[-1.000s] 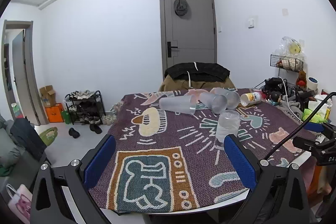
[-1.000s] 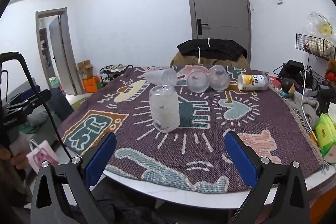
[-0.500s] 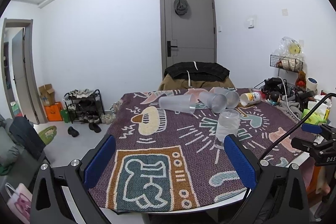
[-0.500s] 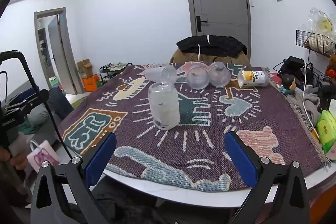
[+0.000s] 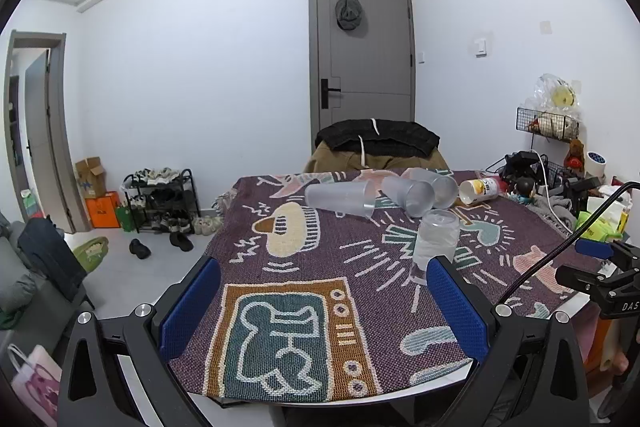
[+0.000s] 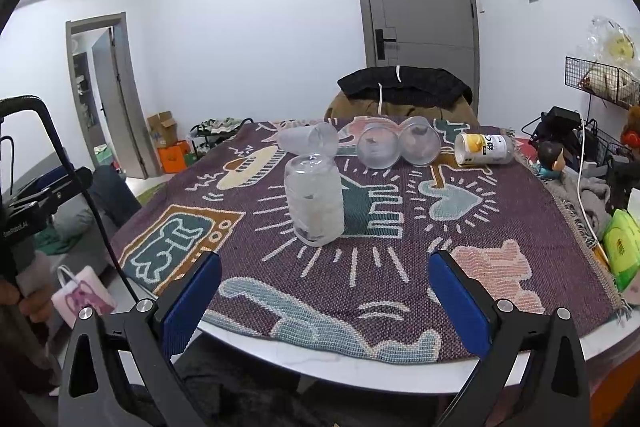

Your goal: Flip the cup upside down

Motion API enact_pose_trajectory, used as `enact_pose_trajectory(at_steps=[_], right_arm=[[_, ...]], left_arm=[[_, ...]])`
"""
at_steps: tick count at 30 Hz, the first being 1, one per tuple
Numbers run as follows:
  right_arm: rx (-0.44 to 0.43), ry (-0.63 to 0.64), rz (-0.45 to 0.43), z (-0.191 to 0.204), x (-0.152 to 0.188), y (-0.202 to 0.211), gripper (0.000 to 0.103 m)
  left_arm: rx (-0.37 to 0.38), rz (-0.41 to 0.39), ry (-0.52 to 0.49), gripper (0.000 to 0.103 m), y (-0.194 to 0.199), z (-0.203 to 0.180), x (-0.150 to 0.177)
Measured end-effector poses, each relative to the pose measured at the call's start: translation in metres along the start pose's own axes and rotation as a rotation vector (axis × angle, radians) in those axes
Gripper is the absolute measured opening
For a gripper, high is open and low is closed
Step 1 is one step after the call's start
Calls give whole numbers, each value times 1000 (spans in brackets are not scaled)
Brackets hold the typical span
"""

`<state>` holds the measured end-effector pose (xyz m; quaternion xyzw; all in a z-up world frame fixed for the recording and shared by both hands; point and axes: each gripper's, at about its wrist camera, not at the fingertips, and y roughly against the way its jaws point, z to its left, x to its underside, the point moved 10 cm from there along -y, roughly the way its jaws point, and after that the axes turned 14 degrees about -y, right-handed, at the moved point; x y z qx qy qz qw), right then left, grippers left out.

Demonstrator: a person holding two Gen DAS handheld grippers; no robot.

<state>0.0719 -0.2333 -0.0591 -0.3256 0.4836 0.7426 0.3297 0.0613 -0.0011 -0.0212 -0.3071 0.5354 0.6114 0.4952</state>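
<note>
A frosted clear cup (image 6: pixel 315 199) stands on the patterned cloth near the table's middle; it also shows in the left wrist view (image 5: pixel 435 242). I cannot tell which end is up. Three more frosted cups lie on their sides behind it: one (image 6: pixel 308 139), a second (image 6: pixel 378 147) and a third (image 6: pixel 420 144). My right gripper (image 6: pixel 324 301) is open and empty, at the table's near edge, short of the standing cup. My left gripper (image 5: pixel 323 305) is open and empty over the cloth's near left part, with the cup beyond its right finger.
A yellow-labelled bottle (image 6: pixel 483 148) lies at the back right. Cables, a toy figure (image 6: pixel 549 158) and a green pack (image 6: pixel 622 247) crowd the table's right edge. A chair with dark clothes (image 6: pixel 404 87) stands behind the table. The round table's white rim (image 6: pixel 360 363) is near me.
Both grippers have shifted only slightly; the right view has edged a little closer to the standing cup. The cups have not moved.
</note>
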Motion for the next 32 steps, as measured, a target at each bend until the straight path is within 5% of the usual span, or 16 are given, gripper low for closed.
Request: enact_pose_trajectory(at_steps=[32], right_arm=[[14,-2,5,-4,3,-3,103]], left_arm=[[7,1,-33,103,3,-11,3]])
